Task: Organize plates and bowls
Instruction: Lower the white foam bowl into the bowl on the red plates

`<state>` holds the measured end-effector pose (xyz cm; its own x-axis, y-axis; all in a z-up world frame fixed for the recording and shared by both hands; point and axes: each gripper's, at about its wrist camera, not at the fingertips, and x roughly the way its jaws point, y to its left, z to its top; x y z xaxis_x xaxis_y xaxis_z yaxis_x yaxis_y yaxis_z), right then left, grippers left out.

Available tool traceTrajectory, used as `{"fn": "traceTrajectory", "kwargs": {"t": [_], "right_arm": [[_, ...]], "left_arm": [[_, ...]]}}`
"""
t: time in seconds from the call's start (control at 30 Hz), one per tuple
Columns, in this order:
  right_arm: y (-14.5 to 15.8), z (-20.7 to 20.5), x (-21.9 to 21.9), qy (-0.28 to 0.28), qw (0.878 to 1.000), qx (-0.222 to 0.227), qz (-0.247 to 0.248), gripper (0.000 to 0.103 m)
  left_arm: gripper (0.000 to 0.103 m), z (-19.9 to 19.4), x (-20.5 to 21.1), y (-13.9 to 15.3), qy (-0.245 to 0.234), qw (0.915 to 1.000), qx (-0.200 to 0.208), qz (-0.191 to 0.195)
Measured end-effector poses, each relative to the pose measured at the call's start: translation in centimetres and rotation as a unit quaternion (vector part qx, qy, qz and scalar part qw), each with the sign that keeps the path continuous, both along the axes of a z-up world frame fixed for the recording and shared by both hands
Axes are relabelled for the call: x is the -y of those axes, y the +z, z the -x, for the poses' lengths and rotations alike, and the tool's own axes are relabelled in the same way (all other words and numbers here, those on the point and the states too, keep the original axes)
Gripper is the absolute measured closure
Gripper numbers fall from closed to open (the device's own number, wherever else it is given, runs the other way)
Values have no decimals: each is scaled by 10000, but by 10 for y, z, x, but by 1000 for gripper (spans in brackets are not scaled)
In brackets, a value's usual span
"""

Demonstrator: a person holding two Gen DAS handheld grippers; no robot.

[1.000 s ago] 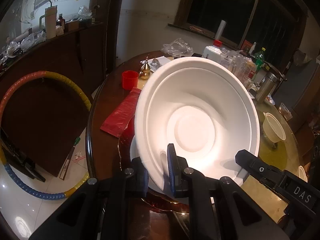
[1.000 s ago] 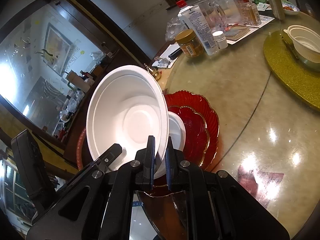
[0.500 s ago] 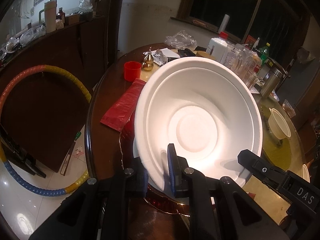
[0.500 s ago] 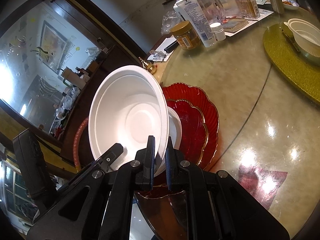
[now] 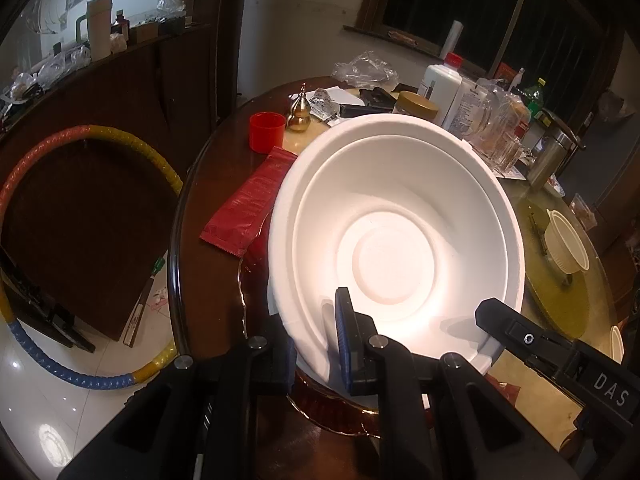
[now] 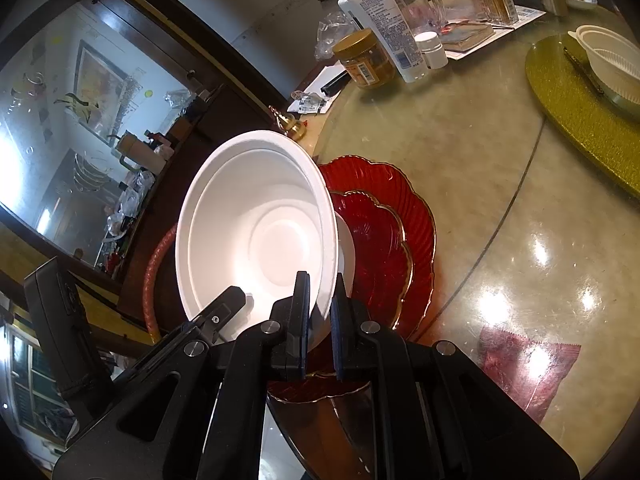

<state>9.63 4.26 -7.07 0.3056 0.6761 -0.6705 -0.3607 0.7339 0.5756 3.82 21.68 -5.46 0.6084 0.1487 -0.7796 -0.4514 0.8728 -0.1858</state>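
A large white bowl (image 5: 394, 236) is held tilted above the table by both grippers. My left gripper (image 5: 316, 344) is shut on its near rim. My right gripper (image 6: 320, 312) is shut on the opposite rim of the same bowl (image 6: 256, 228). Under the bowl, a smaller red scalloped plate (image 6: 376, 236) lies on a larger red plate (image 6: 420, 216). A small white dish (image 6: 347, 248) sits on the red plates, mostly hidden behind the bowl. The right gripper's black body (image 5: 552, 352) shows in the left wrist view.
A red cup (image 5: 266, 132), a brass gourd (image 5: 300, 110) and a red packet (image 5: 252, 204) lie at the table's left. Bottles and jars (image 6: 384, 52) crowd the far side. A white plastic bowl (image 6: 612, 64) sits on a gold mat (image 6: 568, 96). A hoop (image 5: 80, 240) leans beside the table.
The white bowl, held in both grippers, has moved slightly higher and back from the red plates. Both grips are unchanged.
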Motion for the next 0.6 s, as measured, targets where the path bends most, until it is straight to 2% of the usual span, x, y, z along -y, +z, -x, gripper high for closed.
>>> {"fn": "traceTrajectory", "kwargs": {"t": [0.6], "right_arm": [[-7, -4, -2, -2, 9998, -171, 68, 94]], "left_arm": [[87, -2, -3, -6, -3, 9999, -105, 11]]}}
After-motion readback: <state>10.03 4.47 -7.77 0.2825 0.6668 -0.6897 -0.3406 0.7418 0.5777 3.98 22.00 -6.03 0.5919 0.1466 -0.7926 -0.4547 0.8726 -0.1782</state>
